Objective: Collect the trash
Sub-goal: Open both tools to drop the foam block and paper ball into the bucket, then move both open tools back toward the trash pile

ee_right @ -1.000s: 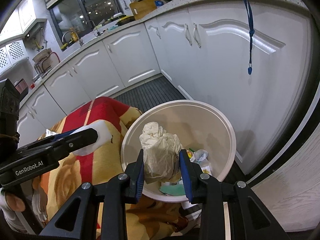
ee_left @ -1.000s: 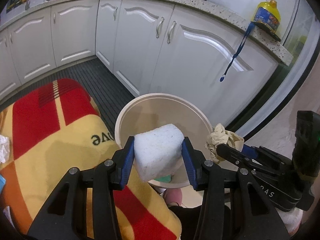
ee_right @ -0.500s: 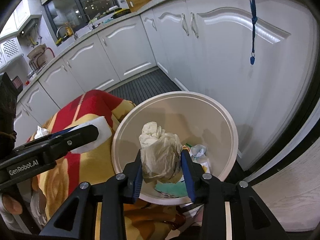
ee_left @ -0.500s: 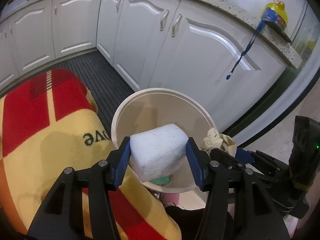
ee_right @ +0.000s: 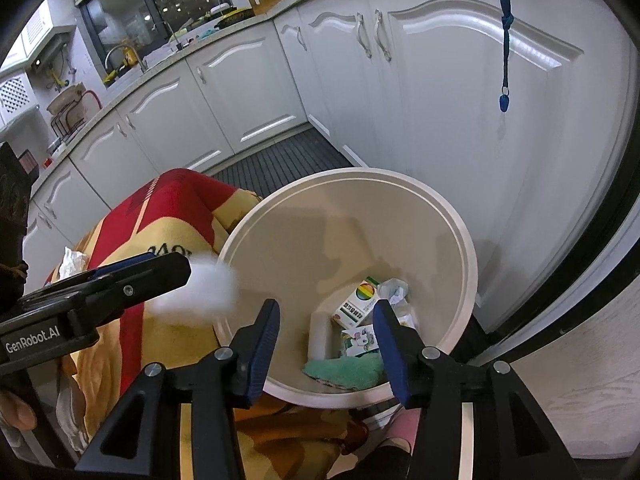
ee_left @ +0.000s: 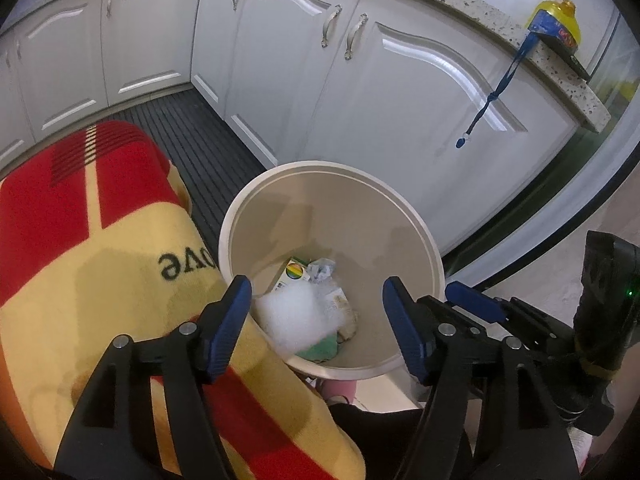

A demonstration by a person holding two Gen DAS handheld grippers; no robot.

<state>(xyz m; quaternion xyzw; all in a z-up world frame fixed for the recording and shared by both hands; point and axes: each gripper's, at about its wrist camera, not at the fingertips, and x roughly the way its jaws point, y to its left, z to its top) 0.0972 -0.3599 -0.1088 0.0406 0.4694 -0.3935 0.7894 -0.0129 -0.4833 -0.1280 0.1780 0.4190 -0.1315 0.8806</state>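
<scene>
A round beige trash bin [ee_left: 424, 240] [ee_right: 460, 240] stands on the floor below both grippers. My left gripper [ee_left: 316, 312] is open over its near rim. A white foam block [ee_left: 296, 316] is blurred in the air just below it, beside the left fingers in the right wrist view [ee_right: 200, 288]. My right gripper [ee_right: 326, 332] is open and empty above the bin. A small carton [ee_right: 358, 300], a green cloth [ee_right: 344, 372], a white roll [ee_right: 320, 336] and crumpled wrappers lie inside the bin.
A red and yellow blanket [ee_left: 80, 240] [ee_right: 168, 208] covers a surface left of the bin. A crumpled white tissue [ee_right: 72, 260] lies on it. White kitchen cabinets [ee_left: 360, 80] stand behind the bin. A blue lanyard [ee_right: 505, 40] hangs from the counter.
Both grippers have opened. The white foam block has left the left gripper and is falling. The crumpled paper wad has left the right gripper and is out of sight.
</scene>
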